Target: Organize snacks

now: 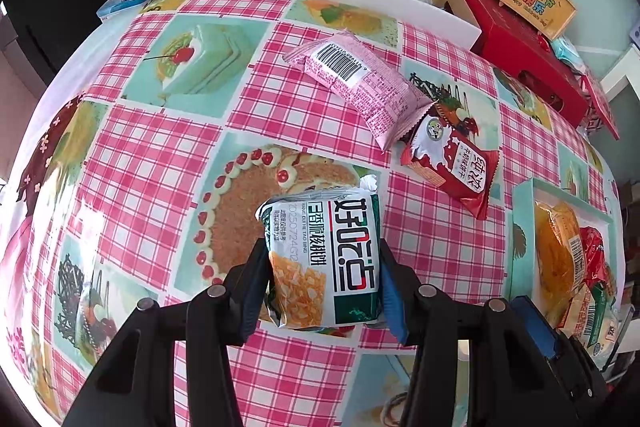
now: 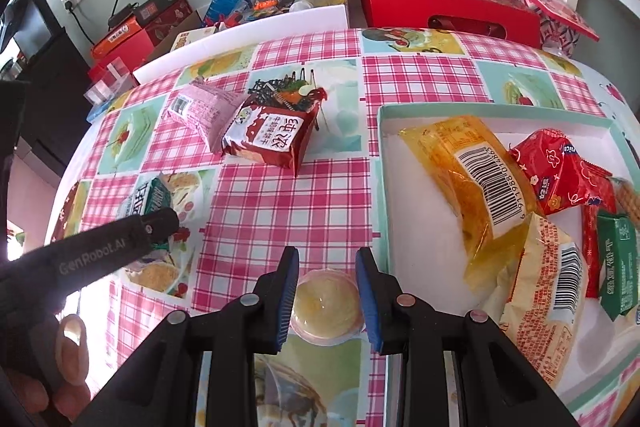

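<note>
Snacks: my left hand-held gripper (image 1: 322,267) pinches a walnut-cake packet (image 1: 322,263), my right hand-held gripper (image 2: 326,295) clamps a jelly cup (image 2: 327,309), both lifted, I judge, for the tray (image 2: 382,131).

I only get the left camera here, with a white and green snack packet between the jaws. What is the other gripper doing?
Observer: The right gripper has its jaws shut on a small yellow jelly cup.
Operator: Is there room in that tray at my right edge?
Observer: Yes, the tray has a bare white patch along its left side.
Operator: What's in it?
Observer: Among others, a green packet, beside the red packet.
</note>
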`<state>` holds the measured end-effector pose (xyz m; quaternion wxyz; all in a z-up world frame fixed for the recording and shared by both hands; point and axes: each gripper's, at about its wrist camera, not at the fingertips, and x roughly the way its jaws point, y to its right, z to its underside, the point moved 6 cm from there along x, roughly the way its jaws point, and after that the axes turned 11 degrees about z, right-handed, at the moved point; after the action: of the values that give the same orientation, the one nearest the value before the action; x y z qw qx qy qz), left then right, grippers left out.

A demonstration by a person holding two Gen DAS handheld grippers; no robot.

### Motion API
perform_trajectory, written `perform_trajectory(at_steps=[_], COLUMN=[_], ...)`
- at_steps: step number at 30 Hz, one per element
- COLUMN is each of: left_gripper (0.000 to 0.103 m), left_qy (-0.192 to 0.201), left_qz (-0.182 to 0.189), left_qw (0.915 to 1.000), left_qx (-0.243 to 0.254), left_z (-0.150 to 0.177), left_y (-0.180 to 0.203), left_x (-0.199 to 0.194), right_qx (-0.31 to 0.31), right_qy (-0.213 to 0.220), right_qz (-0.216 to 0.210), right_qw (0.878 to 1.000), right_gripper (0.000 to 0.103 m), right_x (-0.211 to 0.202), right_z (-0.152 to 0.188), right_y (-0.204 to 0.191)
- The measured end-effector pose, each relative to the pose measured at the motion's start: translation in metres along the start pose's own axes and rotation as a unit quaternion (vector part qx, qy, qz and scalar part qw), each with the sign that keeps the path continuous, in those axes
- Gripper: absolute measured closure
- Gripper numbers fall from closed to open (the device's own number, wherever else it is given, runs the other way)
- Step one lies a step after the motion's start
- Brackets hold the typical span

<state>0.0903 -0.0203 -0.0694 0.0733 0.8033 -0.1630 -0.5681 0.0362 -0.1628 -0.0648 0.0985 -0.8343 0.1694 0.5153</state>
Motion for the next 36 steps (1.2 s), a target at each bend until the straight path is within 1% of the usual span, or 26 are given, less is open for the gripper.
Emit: perform_trajectory(at_steps=[4,5,6,7,8,11,16,23,28,32,36], left_gripper=[0.051,0.051,0.051,0.051,0.051,0.051,0.051,0.051,0.051,0.051,0.051], left_qy=[-0.002,-0.003,-0.004,-0.006,-0.009,-0.014,-0.011,-0.007,-0.007,-0.007,-0.007], left_qz=[0.005,0.007,0.008,0.010,0.012,0.020,0.022,0.021,0.020,0.018,0.017], left_qw=[1.0000,1.0000,0.9999,0.9999,0.9999,0.9996,0.9996,0.9997,0.9997,0.9998,0.9998], left_qx=[0.000,0.001,0.003,0.005,0.007,0.010,0.012,0.008,0.009,0.009,0.011], left_z=[-0.003,-0.003,-0.003,-0.002,-0.002,0.000,0.002,0.002,0.002,0.001,0.001], left_y=[-0.003,-0.002,-0.001,0.001,0.003,0.007,0.009,0.008,0.009,0.009,0.009], left_x=[0.001,0.002,0.002,0.003,0.005,0.005,0.001,-0.002,-0.001,-0.001,-0.001], right_qx=[-0.002,-0.003,-0.004,-0.005,-0.008,-0.026,-0.049,-0.054,-0.063,-0.055,-0.072], right_qy=[-0.007,-0.006,-0.005,-0.002,-0.001,0.006,-0.003,-0.012,-0.017,-0.010,-0.006], right_qz=[-0.011,-0.011,-0.010,-0.012,-0.017,-0.008,-0.011,-0.001,-0.009,-0.009,0.007], right_qw=[1.000,1.000,1.000,1.000,1.000,1.000,0.999,0.998,0.998,0.998,0.997], right_gripper=[0.069,0.064,0.053,0.049,0.049,0.049,0.049,0.049,0.049,0.049,0.049], right_x=[-0.003,-0.004,-0.005,-0.007,-0.009,-0.017,-0.017,-0.007,-0.002,0.000,0.002], right_z=[0.004,0.005,0.006,0.007,0.008,0.012,0.021,0.024,0.026,0.024,0.024], right_y=[0.000,0.000,0.000,0.000,-0.001,-0.004,-0.014,-0.015,-0.021,-0.021,-0.022])
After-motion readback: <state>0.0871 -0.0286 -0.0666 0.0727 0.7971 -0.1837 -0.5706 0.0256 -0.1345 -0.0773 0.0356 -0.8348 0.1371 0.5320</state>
